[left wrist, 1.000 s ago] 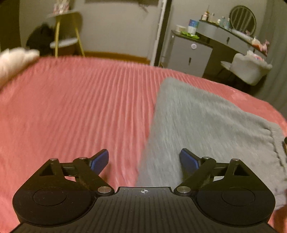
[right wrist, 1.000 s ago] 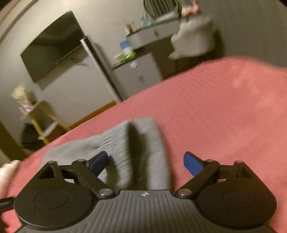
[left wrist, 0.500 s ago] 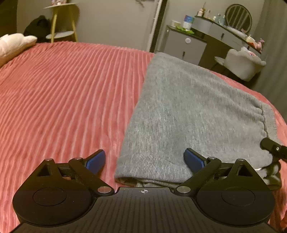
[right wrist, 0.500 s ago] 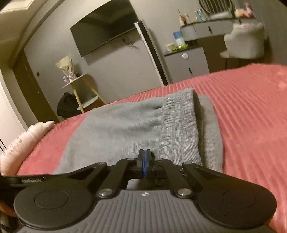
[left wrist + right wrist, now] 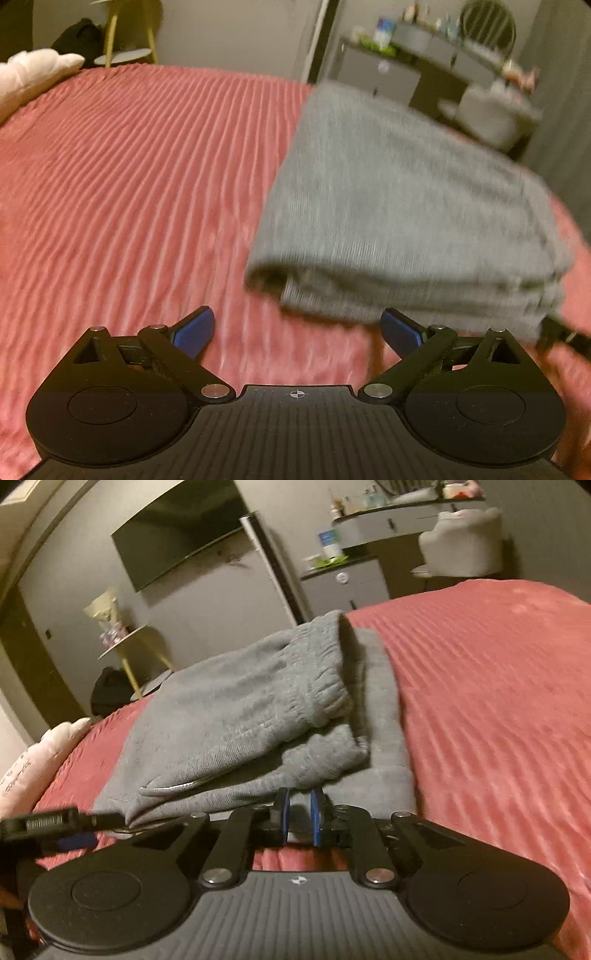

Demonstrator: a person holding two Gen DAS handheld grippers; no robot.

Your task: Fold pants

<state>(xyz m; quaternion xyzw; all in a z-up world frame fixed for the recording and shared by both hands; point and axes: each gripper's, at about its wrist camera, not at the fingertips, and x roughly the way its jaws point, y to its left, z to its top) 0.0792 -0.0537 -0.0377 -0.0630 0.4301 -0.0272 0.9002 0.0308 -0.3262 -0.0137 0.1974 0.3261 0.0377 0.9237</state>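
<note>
Pants point(image 5: 236, 716), grey and folded into a thick stack, lie on the ribbed red bedspread point(image 5: 498, 686) with the gathered waistband on top. The right gripper point(image 5: 298, 821) is just at the stack's near edge, its jaws nearly together and opening, with nothing clearly pinched between them. The left gripper point(image 5: 297, 330) stands wide and empty over the bedspread, near the stack's front left corner.

A bed point(image 5: 129, 177) with a ribbed pink cover fills both views. Folded grey pants point(image 5: 406, 206) lie on it, toward 2 o'clock in the left wrist view and 11 o'clock in the right. A pale pillow point(image 5: 33, 74) rests at the bed's edge, at 10 o'clock.
</note>
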